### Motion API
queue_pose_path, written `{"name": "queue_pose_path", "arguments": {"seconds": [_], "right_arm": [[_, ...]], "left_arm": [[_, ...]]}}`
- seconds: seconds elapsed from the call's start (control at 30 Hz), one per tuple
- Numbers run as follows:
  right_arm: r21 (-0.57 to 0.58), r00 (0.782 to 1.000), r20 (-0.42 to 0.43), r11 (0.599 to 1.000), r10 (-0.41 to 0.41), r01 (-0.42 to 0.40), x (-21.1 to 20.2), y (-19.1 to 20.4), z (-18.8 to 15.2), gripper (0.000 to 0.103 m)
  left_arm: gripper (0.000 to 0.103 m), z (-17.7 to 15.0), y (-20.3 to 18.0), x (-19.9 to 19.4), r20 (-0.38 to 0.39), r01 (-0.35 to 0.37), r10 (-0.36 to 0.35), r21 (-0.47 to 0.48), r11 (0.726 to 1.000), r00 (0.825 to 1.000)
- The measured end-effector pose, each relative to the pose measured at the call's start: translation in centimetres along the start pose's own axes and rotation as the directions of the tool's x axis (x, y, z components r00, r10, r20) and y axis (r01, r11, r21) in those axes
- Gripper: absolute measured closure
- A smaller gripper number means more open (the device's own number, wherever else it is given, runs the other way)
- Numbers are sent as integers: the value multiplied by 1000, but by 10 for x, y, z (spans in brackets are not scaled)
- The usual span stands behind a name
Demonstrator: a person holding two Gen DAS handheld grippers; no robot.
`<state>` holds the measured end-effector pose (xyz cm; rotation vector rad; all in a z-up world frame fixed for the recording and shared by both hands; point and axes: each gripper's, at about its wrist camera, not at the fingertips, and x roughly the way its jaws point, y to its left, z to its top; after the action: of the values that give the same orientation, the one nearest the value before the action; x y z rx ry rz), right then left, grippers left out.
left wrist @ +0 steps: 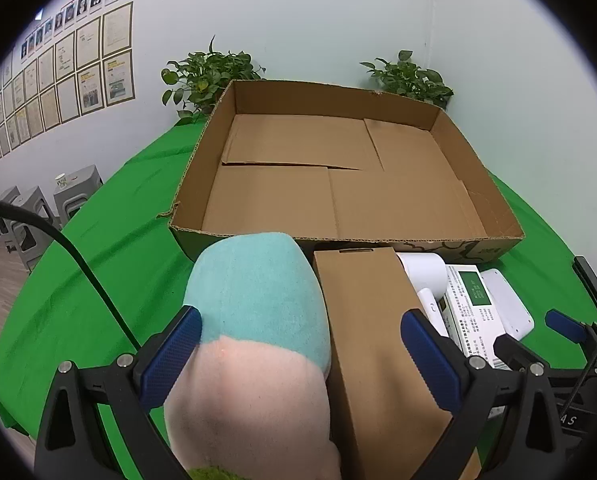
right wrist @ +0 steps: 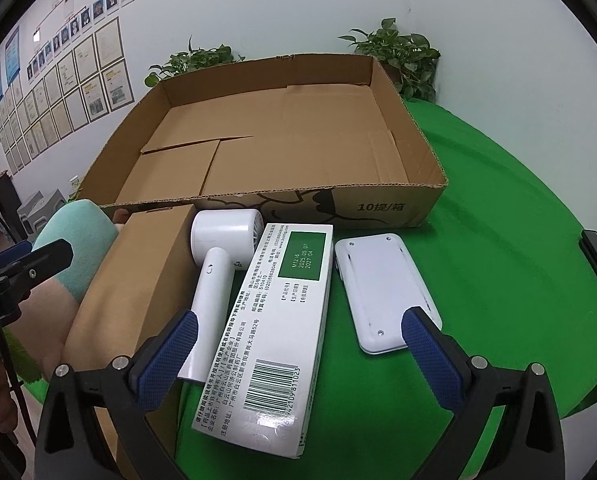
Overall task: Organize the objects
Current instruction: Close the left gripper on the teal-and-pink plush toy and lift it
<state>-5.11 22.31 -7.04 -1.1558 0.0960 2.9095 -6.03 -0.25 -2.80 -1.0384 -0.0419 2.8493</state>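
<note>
Hovering | left gripper (left wrist: 301, 338) agape over plush toy (left wrist: 254, 312); right gripper (right wrist: 298, 342) agape over medicine box (right wrist: 276, 328)

Between the left gripper's (left wrist: 300, 354) 2 spread fingers lie a teal-and-pink plush toy (left wrist: 254, 320) and, touching it, a long brown carton (left wrist: 372, 328). Between the right gripper's (right wrist: 300, 354) fingers lie a white handheld fan (right wrist: 218, 272), a printed white box (right wrist: 276, 328) and a flat white device (right wrist: 382, 284). Beyond both stands an open cardboard tray (right wrist: 414, 204).

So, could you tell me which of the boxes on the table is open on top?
The large cardboard tray behind the row of items is open and empty; the plain brown box and the white printed box are closed.
</note>
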Motion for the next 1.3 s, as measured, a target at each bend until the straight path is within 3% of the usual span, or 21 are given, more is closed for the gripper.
{"name": "queue_pose_path", "arguments": {"seconds": [1.3], "right_arm": [[-31, 999, 9, 999, -32, 32, -12, 8, 0, 0]], "left_arm": [[3, 1, 6, -21, 38, 80, -80, 7, 997, 996]]}}
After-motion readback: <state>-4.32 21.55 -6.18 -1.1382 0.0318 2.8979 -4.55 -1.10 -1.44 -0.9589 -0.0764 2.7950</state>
